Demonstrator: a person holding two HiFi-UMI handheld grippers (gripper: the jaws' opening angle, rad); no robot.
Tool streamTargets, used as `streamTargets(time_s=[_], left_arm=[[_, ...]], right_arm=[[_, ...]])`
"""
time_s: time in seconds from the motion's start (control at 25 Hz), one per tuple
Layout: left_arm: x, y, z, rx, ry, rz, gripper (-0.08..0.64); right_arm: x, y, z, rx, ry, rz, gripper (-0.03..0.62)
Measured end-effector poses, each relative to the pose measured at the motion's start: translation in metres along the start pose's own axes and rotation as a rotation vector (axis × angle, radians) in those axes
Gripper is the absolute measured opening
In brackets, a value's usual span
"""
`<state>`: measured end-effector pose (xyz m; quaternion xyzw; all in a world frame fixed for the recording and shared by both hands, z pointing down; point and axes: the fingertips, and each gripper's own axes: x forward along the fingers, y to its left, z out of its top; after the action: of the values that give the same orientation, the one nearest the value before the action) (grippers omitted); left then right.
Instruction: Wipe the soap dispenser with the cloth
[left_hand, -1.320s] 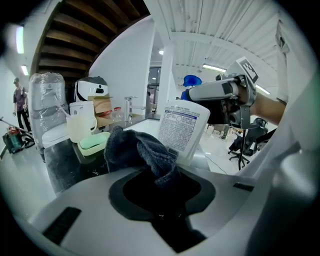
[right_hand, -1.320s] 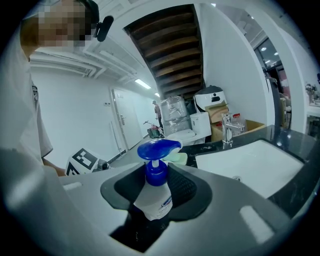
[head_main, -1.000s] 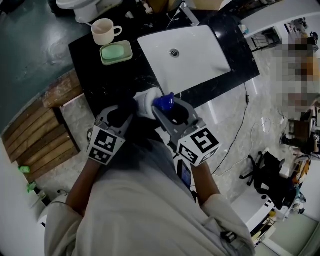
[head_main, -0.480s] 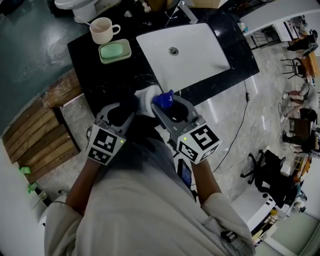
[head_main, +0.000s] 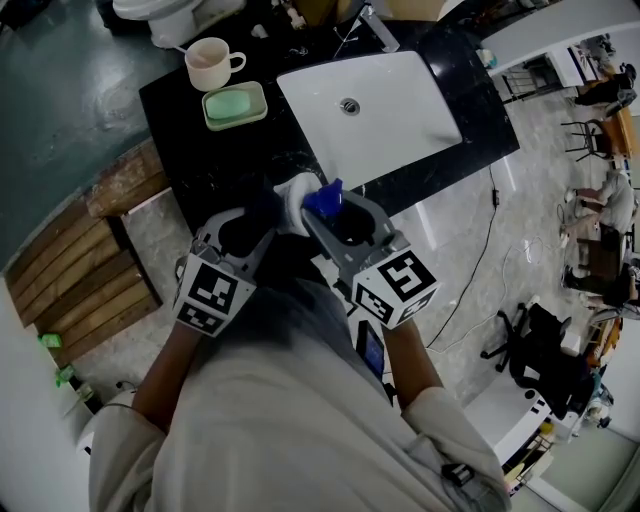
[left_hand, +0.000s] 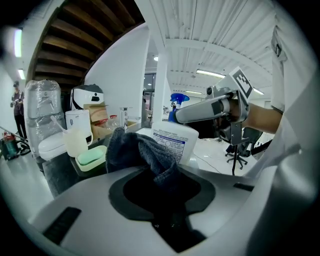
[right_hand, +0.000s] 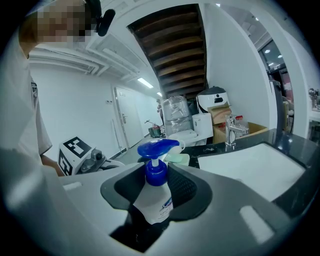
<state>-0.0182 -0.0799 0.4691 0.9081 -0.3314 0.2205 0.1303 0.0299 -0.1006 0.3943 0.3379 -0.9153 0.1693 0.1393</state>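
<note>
Two grippers are held at the near edge of the black bench (head_main: 200, 165). The right gripper (right_hand: 157, 186) is clamped on the soap dispenser (right_hand: 159, 202) just below its blue pump. The left gripper (left_hand: 162, 186) is closed on the dark cloth (left_hand: 137, 149), which is held up against the bottle's labelled side straight ahead of it. Beyond the left gripper, a soap dish (head_main: 261, 100) is seen with a green bar (head_main: 229, 104) in it, and a cup (head_main: 208, 63) just beside. Ahead of the right gripper lies the white sink (head_main: 400, 110); bare bench is left between the grippers and the dish.
</note>
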Motion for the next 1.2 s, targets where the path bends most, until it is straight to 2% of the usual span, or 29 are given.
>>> streamTargets(time_s=[0.44,1.2], left_arm=[[-0.010,-0.002,0.011,-0.025,-0.040,-0.013,0.103],[-0.026,-0.017,0.041,0.013,-0.110,-0.026,0.103]], right_arm=[[0.009,0.004,0.002,-0.018,0.011,0.009,0.133],[0.008,0.002,0.002,-0.014,-0.009,0.002,0.133]])
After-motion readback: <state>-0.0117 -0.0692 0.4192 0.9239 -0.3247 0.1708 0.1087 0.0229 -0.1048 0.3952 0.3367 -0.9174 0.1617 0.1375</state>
